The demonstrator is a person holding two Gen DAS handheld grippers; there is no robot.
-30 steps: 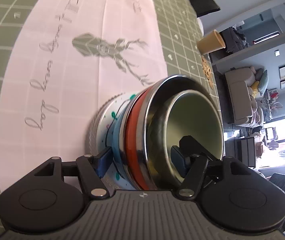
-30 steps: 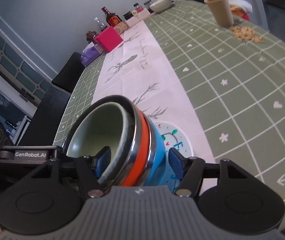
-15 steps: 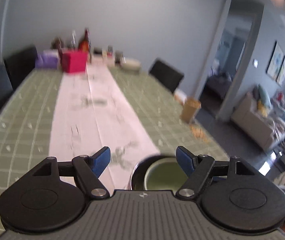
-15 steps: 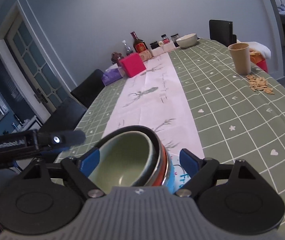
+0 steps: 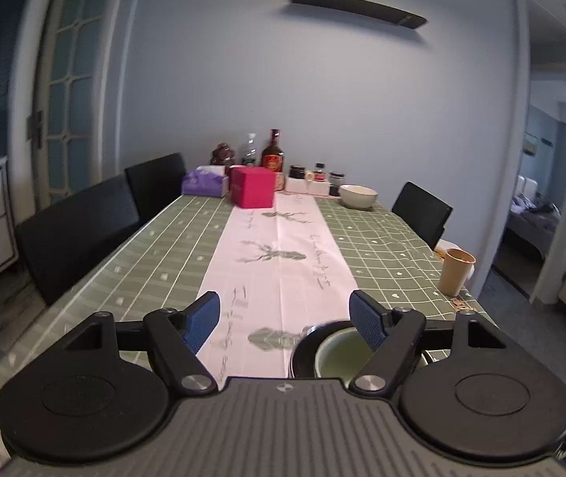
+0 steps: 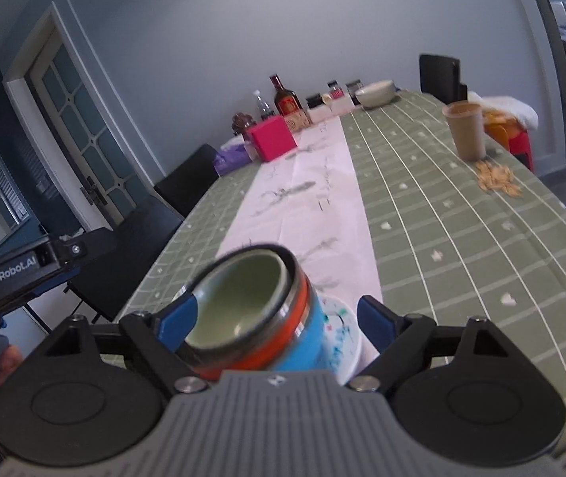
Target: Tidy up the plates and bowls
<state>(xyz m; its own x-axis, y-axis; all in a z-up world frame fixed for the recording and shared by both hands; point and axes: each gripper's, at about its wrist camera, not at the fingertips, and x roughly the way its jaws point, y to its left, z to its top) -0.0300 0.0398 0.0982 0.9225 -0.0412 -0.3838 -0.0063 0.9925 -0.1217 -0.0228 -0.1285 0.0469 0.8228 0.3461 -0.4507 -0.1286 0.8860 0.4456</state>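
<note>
A stack of nested bowls (image 6: 267, 318) stands on a white patterned plate (image 6: 342, 334) on the pink runner: a pale green bowl innermost, then steel, orange and blue ones. My right gripper (image 6: 275, 320) is open. The stack sits between its blue pads, and the right pad is clearly apart from it. In the left wrist view only the stack's top (image 5: 334, 351) shows, low and right of centre. My left gripper (image 5: 284, 322) is open and empty, above and behind the stack. Its body (image 6: 24, 270) appears at the left edge of the right wrist view. A cream bowl (image 5: 358, 196) sits at the table's far end.
A tan cup (image 6: 465, 131) and scattered seeds (image 6: 497, 181) lie near the right table edge. A pink box (image 5: 252, 186), a tissue box, bottles and jars crowd the far end. Black chairs (image 5: 80, 234) line the left side, and one stands at the far right.
Both grippers opened and let go of the bowl stack, then drew back from it. The left one rose and tipped up, so it now looks along the table.
</note>
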